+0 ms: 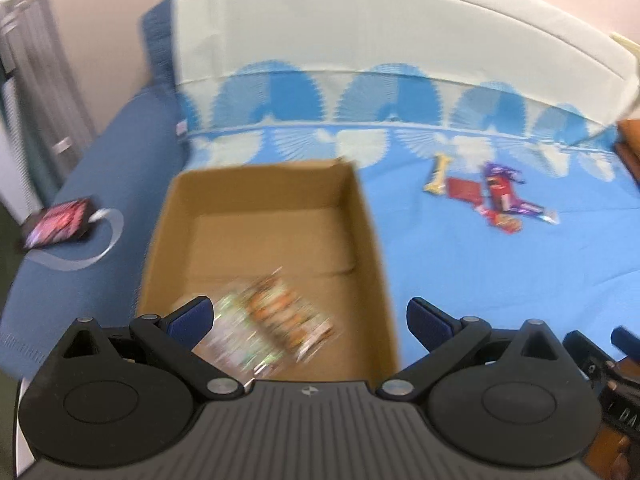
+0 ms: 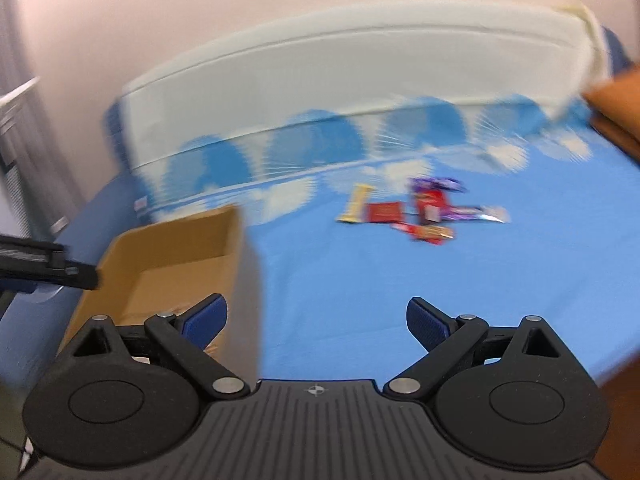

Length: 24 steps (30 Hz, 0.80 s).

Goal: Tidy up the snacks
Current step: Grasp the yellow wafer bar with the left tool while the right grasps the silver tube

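An open cardboard box [image 1: 256, 196] stands on the blue bedsheet; it also shows at the left of the right wrist view [image 2: 176, 240]. A blurred snack packet [image 1: 272, 324] lies inside the box near its front wall, just beyond my left gripper [image 1: 310, 316], which is open and empty. Several snack bars and wrappers [image 1: 492, 196] lie in a loose pile on the sheet to the right of the box, also visible in the right wrist view [image 2: 416, 212]. My right gripper [image 2: 316, 316] is open and empty above the sheet, well short of the pile.
A white headboard cushion [image 1: 360, 36] runs along the back. A dark phone-like object [image 1: 60, 224] with a white cable lies on the darker blue cover at left. An orange-brown object [image 2: 616, 108] sits at the far right. The left gripper's body [image 2: 44, 268] pokes in at left.
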Available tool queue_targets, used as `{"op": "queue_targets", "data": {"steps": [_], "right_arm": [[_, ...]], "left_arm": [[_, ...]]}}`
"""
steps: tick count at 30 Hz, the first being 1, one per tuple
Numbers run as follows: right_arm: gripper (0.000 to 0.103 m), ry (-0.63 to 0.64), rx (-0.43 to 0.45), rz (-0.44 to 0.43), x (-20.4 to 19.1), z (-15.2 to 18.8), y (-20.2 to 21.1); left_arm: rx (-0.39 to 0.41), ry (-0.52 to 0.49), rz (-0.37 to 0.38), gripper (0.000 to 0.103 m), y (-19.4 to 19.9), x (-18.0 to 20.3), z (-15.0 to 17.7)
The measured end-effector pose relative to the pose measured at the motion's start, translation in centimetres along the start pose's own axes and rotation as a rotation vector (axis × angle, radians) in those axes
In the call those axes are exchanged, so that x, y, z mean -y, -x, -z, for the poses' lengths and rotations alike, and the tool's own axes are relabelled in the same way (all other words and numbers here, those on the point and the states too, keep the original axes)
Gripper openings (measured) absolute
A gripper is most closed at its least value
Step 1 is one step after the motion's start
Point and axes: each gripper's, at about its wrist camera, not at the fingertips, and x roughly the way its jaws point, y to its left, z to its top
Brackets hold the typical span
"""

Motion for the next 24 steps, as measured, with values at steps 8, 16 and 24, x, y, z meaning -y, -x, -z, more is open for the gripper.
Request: {"op": "queue_targets", "data": {"steps": [8, 16, 24], "right_arm": [[0.098, -0.373, -0.027, 0.111, 12.6, -5.1, -6.8], [0.099, -0.755, -0.063, 0.292, 22.5, -9.6, -21.1], [0.099, -0.731, -0.108, 0.438, 24.7, -11.8, -35.5]], "left_arm": [[-0.018, -0.123, 0.084, 0.103, -9.7, 9.4, -9.1], [-0.109, -0.134, 0.069, 0.103, -27.8, 16.2, -16.5], [-0.181, -0.130, 0.083, 0.103, -40.1, 20.1, -18.9]]}}
